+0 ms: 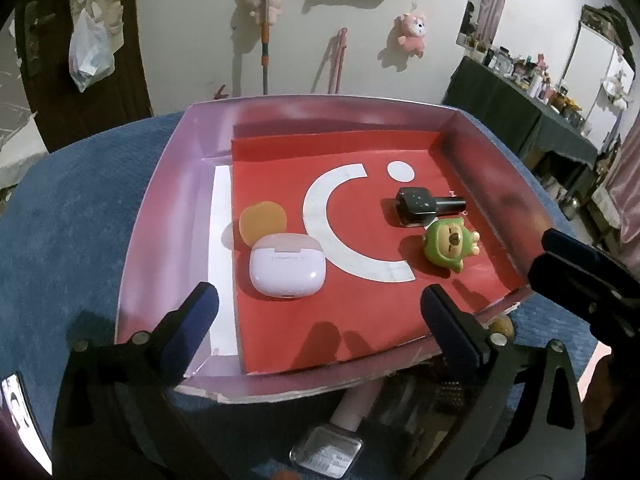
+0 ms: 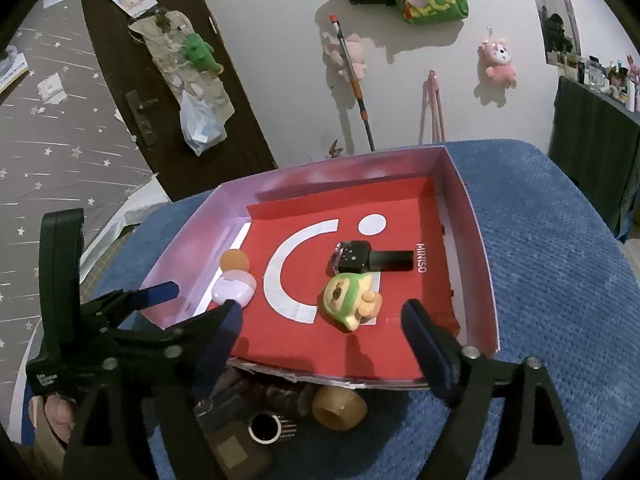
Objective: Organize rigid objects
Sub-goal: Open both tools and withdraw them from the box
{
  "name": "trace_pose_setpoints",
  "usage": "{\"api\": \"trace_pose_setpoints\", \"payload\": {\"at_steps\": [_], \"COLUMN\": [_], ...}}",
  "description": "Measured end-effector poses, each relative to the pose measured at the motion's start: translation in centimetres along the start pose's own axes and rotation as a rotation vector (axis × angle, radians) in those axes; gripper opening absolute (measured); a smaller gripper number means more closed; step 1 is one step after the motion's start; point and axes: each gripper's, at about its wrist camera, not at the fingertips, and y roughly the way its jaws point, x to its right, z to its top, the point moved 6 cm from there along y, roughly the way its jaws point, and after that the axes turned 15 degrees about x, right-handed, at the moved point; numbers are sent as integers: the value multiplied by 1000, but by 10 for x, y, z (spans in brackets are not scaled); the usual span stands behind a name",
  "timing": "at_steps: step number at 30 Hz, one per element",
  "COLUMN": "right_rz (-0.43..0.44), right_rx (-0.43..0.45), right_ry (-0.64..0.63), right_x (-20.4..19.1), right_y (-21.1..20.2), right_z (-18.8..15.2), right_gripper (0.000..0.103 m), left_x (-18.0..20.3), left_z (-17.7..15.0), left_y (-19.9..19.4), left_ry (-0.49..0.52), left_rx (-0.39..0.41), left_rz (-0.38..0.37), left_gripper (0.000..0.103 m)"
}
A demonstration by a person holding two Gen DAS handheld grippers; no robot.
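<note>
With both fingers wide and empty, we see four items boxed ahead — earbud case (image 1: 286,267), orange disc (image 1: 262,222), black microphone (image 1: 428,206), green figurine (image 1: 450,246) — clutter behind remains.

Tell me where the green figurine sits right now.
The green figurine lies inside the red-lined tray toward its right wall in the left wrist view, just in front of the black microphone.

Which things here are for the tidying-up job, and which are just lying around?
For the job:
- red box
- white earbud case
- orange disc
- black gadget
- green toy
- left gripper and right gripper, both open and empty

Just lying about:
- pink plush on the wall
- mop
- plastic bag
</note>
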Motion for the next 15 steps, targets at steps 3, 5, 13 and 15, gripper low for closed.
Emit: {"api": "trace_pose_setpoints", "payload": {"at_steps": [3,5,13,15], "right_rz": [14,19,32,30], "right_rx": [15,21,100,117], "right_ry": [2,2,-44,-59], "right_x": [-3,-5,-17,-20], "right_y": [-5,-8,-29,-33], "right_z": [0,1,3,3], "right_gripper": [93,99,103,103], "left_x": [-2,-4,-5,-6], "left_z": [0,0,-1,-1], "left_y": [-5,-10,-28,-32], "left_ry": [-7,-11,4,-5], "left_rx": [14,31,96,103], "left_rz": [7,11,38,36], "left_gripper": [103,103,103,103]}}
